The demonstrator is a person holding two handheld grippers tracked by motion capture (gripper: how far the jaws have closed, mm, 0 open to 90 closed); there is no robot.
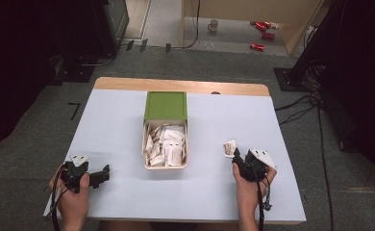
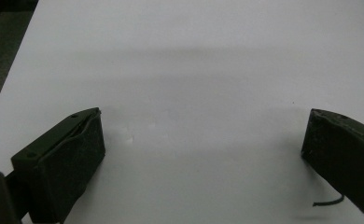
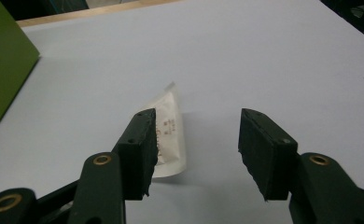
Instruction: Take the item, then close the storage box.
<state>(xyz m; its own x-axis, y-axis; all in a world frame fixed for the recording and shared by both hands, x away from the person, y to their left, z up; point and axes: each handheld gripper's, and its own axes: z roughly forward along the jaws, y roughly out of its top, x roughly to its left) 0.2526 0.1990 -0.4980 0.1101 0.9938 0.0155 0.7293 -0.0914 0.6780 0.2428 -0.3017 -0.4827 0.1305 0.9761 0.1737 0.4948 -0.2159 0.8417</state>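
A small white packet [image 3: 170,133] lies flat on the white table [image 1: 118,144], right of the box [image 1: 165,130] full of packets. The right gripper [image 3: 196,149] is spread wide, one jaw beside the packet. The left gripper [image 2: 203,154] is spread wide over bare table.

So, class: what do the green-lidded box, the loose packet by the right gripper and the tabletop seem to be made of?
Box: probably plastic, cream walls with a smooth matte green lid.
Packet: thin paper or film, white and printed, with a crimped edge.
Tabletop: matte pale sheet over wood, judging by the bare wooden strip along the far edge.
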